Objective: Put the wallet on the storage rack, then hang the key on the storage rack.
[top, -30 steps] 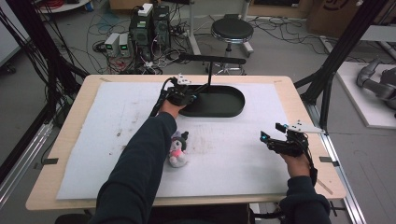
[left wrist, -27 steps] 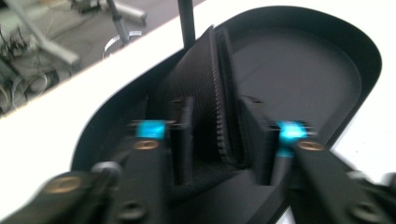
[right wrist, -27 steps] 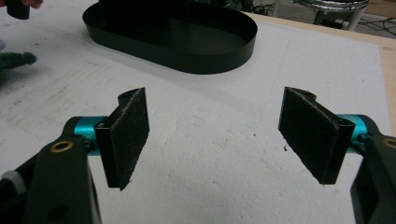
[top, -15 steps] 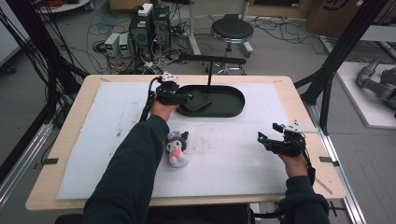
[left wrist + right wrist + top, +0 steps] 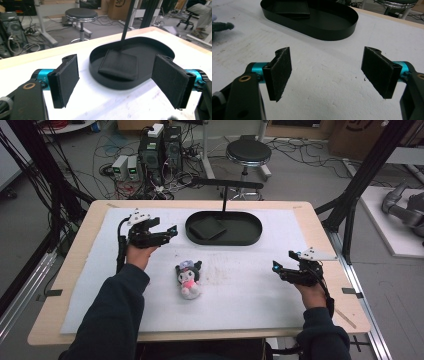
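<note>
A black oval tray [image 5: 250, 237] stands at the back middle of the white mat, and a flat black square pad [image 5: 209, 227] lies in its left half. My left gripper [image 5: 169, 234] is open just left of the tray and holds nothing. The left gripper view looks between its wide-set jaws at the tray [image 5: 130, 86] and the pad [image 5: 120, 65]. A small plush toy [image 5: 188, 277] with dark ears lies on the mat near the middle. Over the mat at the right, my right gripper [image 5: 278, 269] is open with nothing between its pads [image 5: 279, 72]. It faces the tray [image 5: 329, 32], and the toy's edge [image 5: 219, 26] shows at far left.
A thin black post [image 5: 223, 200] with a crossbar rises from the tray's back edge. The white mat [image 5: 240, 295] covers most of the wooden table [image 5: 320, 225]. Beyond the table are a stool [image 5: 248, 152], computer boxes [image 5: 160, 145] and floor cables.
My left gripper has drawn back from the tray's left end to the open mat at its left. The right gripper has hardly moved.
</note>
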Motion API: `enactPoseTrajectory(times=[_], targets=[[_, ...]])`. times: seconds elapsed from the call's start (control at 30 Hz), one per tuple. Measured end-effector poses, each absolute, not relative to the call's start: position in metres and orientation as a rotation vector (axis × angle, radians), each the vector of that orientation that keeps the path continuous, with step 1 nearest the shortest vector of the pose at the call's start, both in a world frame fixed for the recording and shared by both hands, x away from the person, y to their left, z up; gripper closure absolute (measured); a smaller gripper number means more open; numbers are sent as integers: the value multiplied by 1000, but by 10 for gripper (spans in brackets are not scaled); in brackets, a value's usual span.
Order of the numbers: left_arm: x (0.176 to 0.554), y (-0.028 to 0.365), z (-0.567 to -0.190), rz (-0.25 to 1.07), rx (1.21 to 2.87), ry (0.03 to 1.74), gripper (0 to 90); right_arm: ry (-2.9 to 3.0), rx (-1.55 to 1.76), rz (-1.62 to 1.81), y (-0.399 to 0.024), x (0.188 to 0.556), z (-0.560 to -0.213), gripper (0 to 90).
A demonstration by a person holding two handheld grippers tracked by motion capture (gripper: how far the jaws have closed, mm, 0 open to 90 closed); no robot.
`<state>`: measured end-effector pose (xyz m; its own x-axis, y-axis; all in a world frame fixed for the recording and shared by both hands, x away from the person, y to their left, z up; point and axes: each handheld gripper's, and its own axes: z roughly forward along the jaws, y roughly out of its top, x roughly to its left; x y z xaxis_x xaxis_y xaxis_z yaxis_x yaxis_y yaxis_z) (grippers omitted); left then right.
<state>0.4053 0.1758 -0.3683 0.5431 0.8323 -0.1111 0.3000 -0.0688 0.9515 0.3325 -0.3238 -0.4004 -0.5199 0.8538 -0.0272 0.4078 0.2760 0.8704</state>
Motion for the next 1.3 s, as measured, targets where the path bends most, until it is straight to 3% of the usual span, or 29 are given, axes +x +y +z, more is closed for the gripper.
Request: enactPoseTrajectory(times=[0.33, 0.67, 1.0, 1.3], targets=[[374, 185, -370, 595, 1656, 1007, 214, 2050, 1132, 1179, -322, 333, -399, 248], [350, 170, -390, 428, 1734, 1142, 228, 2060, 1124, 1170, -322, 332, -401, 248], [327, 139, -407, 315, 1819, 1122, 228, 2076, 1093, 1162, -314, 332, -400, 248], [333, 104, -426, 242, 1953, 1098, 229, 2080, 1098, 1151, -314, 334, -400, 249]])
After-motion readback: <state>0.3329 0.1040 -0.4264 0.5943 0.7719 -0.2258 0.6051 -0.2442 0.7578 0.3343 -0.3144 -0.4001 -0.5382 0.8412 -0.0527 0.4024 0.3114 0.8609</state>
